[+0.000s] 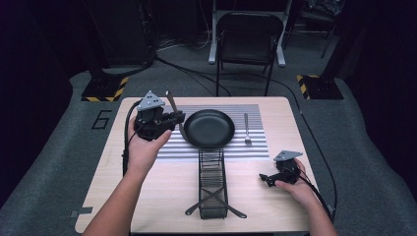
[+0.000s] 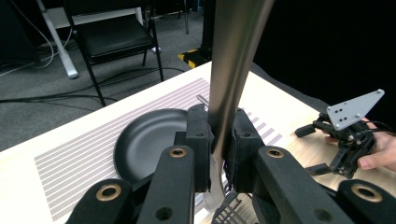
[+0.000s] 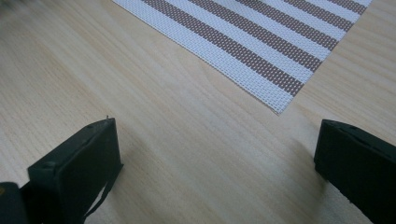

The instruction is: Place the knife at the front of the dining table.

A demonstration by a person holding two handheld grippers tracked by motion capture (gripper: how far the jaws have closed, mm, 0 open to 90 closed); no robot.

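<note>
Item: knife (image 2: 231, 60), plain polished steel, long flat handle, held upright above the table's left side beside the black plate (image 1: 209, 129).

Left gripper (image 1: 173, 118): jaws clamped on the knife near mid-length, blade end hanging below.

Right gripper (image 1: 267, 179): jaws spread wide, holding nothing, low over bare wood (image 3: 187, 140) near the striped mat (image 3: 261, 42) corner.

Also present: fork (image 1: 247, 129) right of the plate; wire rack (image 1: 212, 182) in front.

Handling note: probably a place setting. Keep the grip firm, lower slowly, and lay the knife flat on the mat without touching the plate rim.

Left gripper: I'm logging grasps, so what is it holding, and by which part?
The left gripper clamps a metal utensil on its handle; which utensil cannot be told.
</note>
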